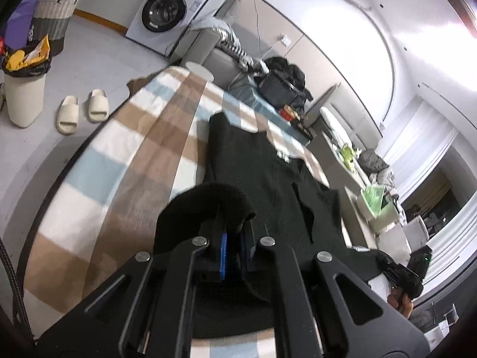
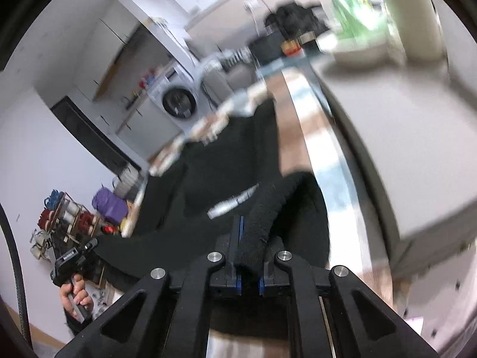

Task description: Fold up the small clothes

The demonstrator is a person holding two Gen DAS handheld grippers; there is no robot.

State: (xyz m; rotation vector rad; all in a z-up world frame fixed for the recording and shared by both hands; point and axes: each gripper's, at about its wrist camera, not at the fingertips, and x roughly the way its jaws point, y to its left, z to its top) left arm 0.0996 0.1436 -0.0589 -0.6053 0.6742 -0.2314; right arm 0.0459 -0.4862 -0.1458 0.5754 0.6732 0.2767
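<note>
A black knitted garment (image 1: pixel 268 167) lies stretched along a checked blanket (image 1: pixel 140 149) of beige, white and pale blue. My left gripper (image 1: pixel 234 238) is shut on the garment's near hem, which bunches up over the blue pads. In the right wrist view the same black garment (image 2: pixel 226 161) runs away from me, blurred. My right gripper (image 2: pixel 250 256) is shut on a rolled black edge of it, lifted off the blanket (image 2: pixel 301 137). The other gripper, held by a hand (image 2: pixel 76 294), shows at the lower left of that view.
A washing machine (image 1: pixel 167 12), a woven basket (image 1: pixel 55 12), a white bin (image 1: pixel 23 95) with a yellow bag and a pair of slippers (image 1: pixel 82 109) stand on the floor to the left. Dark bags (image 1: pixel 283 83) and clutter line the blanket's far side.
</note>
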